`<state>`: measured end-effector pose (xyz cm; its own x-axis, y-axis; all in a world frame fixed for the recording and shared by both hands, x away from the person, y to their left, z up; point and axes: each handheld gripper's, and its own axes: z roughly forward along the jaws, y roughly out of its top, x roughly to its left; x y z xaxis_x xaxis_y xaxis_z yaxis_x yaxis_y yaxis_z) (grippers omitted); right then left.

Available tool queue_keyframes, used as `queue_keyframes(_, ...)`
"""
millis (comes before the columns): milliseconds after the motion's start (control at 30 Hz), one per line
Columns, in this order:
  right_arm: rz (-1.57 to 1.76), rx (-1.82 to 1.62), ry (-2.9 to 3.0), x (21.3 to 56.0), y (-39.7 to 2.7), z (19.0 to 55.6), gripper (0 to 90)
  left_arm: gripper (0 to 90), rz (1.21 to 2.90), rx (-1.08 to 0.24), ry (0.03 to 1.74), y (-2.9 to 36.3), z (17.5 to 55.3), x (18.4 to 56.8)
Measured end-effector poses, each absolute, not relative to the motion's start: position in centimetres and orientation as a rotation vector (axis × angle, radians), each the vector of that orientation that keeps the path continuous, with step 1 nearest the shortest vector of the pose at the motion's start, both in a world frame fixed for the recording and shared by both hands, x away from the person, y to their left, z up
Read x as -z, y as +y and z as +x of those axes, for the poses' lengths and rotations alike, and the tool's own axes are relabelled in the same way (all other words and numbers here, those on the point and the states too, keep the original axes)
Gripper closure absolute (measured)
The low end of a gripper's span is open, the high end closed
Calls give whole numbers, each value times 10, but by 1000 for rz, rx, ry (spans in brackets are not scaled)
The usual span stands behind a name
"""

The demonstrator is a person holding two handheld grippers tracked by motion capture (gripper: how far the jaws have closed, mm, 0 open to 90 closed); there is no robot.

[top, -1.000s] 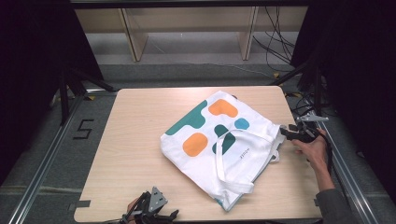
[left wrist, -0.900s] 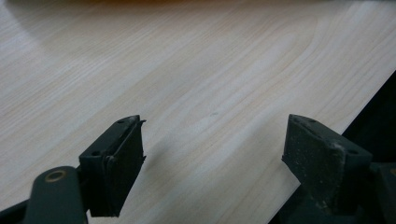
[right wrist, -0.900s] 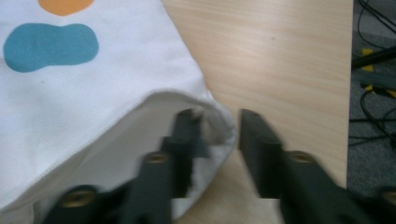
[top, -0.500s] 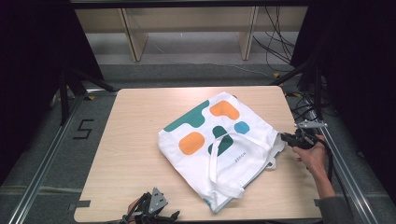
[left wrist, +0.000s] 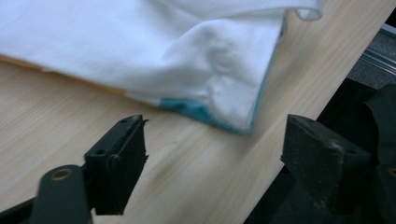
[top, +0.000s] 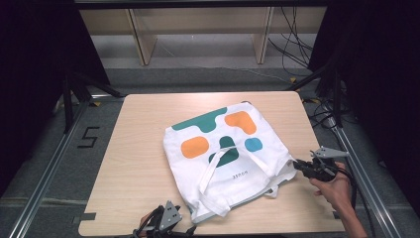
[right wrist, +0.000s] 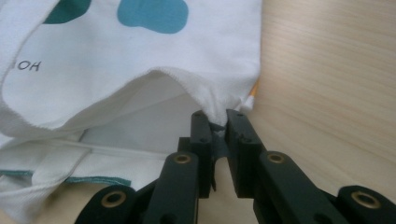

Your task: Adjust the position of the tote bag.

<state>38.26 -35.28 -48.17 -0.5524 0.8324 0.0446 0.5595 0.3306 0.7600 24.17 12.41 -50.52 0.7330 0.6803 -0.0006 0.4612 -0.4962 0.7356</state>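
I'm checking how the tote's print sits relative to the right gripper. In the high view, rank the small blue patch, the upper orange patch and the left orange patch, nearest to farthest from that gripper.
From the right gripper, clamped on the tote bag's right corner:
1. Small blue patch, nearest, just up-left.
2. Upper orange patch, farther back, toward the table's far edge.
3. Left orange patch, farthest, on the bag's left side.

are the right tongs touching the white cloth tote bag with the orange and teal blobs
Touching. In the right gripper view the right tongs are shut on a corner of the white cloth tote bag at its open edge, with fabric pinched between the black jaws.
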Motion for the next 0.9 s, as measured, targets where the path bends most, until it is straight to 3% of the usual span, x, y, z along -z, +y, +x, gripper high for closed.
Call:
queue_keyframes(367, 1166, -1086, 2326, 480, -332, 359, 821, 468, 2214, -469, 838, 131, 258, 506)
queue_keyframes(600, 1150, -1063, 2330, 482, -325, 353, 785, 689, 2182, -490, 868, 148, 274, 506)
queue_keyframes(633, 1128, -1061, 2345, 481, -326, 354, 760, 689, 2172, -503, 880, 150, 276, 505)
queue_keyframes(733, 1063, -954, 2316, 481, -322, 357, 585, 819, 2218, -566, 871, 162, 282, 501)
queue_keyframes(900, 860, -867, 2373, 481, -301, 352, 550, 829, 2187, -581, 910, 172, 287, 500)
